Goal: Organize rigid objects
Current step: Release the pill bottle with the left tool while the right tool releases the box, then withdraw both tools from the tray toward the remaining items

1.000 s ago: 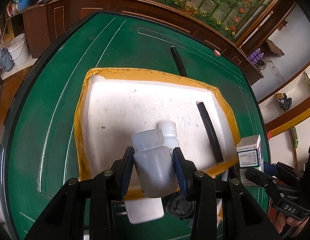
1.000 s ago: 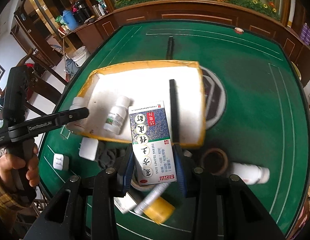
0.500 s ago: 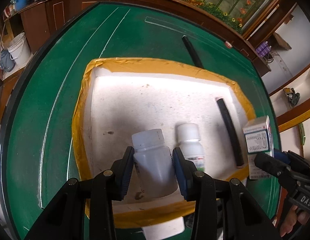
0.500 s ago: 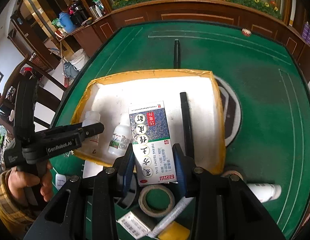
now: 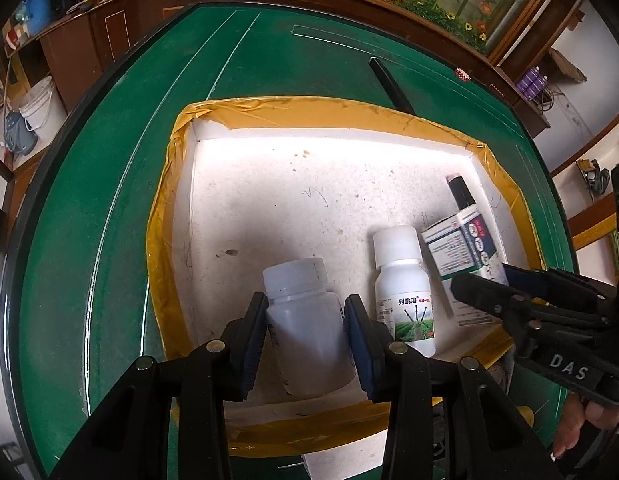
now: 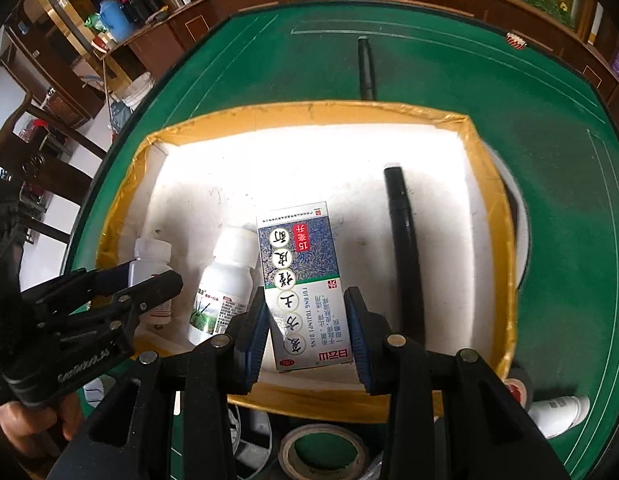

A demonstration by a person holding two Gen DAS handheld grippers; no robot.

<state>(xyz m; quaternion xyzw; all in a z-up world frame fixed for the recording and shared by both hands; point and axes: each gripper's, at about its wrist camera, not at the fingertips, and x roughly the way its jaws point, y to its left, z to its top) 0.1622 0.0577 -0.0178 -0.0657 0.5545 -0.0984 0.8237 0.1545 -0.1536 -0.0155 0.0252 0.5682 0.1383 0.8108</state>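
Both grippers have come forward over the white foam tray with the yellow-taped rim (image 5: 181, 184) since a second ago, when their loads hung above the clutter at its near edge. Now the left gripper (image 5: 305, 340) is clamped on the translucent white plastic bottle (image 5: 305, 320), low over the tray floor at its near left, and the right gripper (image 6: 305, 336) is clamped on the blue-and-white printed medicine carton (image 6: 301, 280) near the middle. Between them, already lying in the tray, is the small white labelled bottle (image 5: 403, 292); the long black stick (image 6: 405, 256) lies to the right. Judging by this, both items look ready to release, while the roll of brown tape (image 6: 321, 452) and other pieces on the green felt table (image 6: 549, 160) await sorting.
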